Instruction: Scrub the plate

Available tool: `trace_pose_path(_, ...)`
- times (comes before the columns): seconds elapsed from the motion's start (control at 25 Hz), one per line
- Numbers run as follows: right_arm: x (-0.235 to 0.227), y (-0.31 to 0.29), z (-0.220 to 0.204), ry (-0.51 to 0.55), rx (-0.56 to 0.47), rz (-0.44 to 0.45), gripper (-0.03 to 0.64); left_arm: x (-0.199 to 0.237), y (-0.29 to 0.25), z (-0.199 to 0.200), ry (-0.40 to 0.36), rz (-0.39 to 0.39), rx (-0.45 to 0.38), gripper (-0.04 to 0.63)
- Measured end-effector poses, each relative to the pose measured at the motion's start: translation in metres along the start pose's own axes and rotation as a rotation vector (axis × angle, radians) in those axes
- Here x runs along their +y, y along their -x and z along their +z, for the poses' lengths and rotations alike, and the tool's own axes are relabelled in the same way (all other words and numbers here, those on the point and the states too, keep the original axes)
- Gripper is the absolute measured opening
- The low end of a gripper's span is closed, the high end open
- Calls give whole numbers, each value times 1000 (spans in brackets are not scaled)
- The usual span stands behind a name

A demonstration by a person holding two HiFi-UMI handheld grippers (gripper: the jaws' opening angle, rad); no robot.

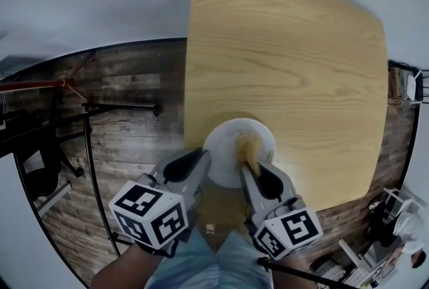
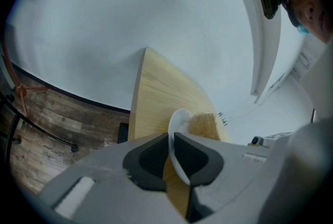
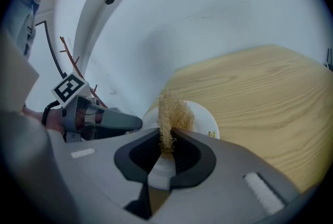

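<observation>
Pinching round white plate (image 1: 224,141), fibrous scrubber (image 1: 249,146)

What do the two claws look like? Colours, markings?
They match. The left claw and right claw have light grey, tapering plastic bodies, with black pads lining the jaws. Each carries a white cube printed with black square markers at the rear: left cube, right cube.
</observation>
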State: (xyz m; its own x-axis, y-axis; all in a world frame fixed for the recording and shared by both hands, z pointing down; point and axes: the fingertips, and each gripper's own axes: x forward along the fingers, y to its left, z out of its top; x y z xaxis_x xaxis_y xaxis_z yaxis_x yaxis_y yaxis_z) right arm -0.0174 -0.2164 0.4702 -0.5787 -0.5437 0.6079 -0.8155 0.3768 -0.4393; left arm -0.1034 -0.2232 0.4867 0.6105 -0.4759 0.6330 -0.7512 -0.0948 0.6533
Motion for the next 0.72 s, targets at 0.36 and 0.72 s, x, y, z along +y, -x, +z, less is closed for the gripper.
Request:
trace_pose_path(0.36, -17, 11, 24, 57, -14, -70, 49, -9, -1, 9, -20, 13, -2, 51)
trace_pose_path(0.72, -31, -5, 28, 67, 16, -103, 49, -8, -5, 10, -17, 18, 10, 52)
